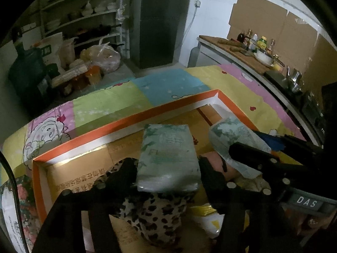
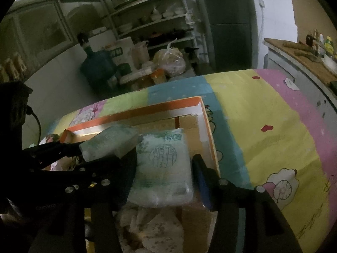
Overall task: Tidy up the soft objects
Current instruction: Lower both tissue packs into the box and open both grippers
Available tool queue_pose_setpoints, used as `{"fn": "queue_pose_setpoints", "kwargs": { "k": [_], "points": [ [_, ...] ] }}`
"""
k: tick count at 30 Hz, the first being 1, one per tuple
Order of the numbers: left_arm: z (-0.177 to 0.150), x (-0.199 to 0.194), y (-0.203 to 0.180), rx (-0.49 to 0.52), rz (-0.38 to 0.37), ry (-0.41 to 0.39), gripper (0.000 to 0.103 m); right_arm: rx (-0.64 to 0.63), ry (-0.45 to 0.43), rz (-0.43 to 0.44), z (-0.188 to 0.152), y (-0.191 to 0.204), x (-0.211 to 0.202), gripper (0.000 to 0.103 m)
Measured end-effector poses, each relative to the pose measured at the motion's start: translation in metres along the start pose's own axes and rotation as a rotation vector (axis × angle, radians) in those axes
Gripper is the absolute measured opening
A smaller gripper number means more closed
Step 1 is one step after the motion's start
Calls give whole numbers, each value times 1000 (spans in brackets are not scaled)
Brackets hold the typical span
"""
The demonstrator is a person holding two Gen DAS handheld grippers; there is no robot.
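- leopard-print cloth (image 1: 155, 217) lies nearest in the left wrist view, in the orange-rimmed cardboard box (image 1: 118, 124), under the left tool (image 1: 168, 172).
- the left tool has a pale green tissue pack (image 1: 168, 156) between its black fingers (image 1: 210, 175); the right finger stands just clear of the pack and the left finger's contact is hidden, so i read the jaws as apart, not clamped.
- in the right wrist view a floral cream cloth (image 2: 155, 229) sits nearest, below the right tool (image 2: 164, 168).
- the right tool straddles a second tissue pack (image 2: 163, 168) printed with a round green mark; a gap shows at the right finger (image 2: 202, 177), so the jaws look apart here too.
- both packs sit side by side inside the box, near its right-hand end.
- the box rests on a patchwork cartoon bedsheet (image 2: 263, 113) in yellow, pink, blue and green.
- farther off, a blue water jug (image 2: 96, 67), bagged goods and metal shelves (image 2: 151, 14) of bowls stand by the wall.
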State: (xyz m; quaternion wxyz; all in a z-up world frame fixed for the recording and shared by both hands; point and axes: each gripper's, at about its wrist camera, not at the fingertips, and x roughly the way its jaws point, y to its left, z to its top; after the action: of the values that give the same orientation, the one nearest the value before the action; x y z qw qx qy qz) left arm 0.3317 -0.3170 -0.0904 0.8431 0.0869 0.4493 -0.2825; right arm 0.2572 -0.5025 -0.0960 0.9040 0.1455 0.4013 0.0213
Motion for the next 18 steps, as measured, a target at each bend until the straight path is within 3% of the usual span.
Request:
{"fn": "queue_pose_setpoints", "kwargs": {
  "k": [5, 18],
  "points": [
    [-2, -6, 1, 1, -13, -21, 71, 16, -16, 16, 0, -2, -5, 60],
    [-6, -30, -2, 15, -24, -83, 71, 36, -78, 8, -6, -1, -29, 64]
  ]
}}
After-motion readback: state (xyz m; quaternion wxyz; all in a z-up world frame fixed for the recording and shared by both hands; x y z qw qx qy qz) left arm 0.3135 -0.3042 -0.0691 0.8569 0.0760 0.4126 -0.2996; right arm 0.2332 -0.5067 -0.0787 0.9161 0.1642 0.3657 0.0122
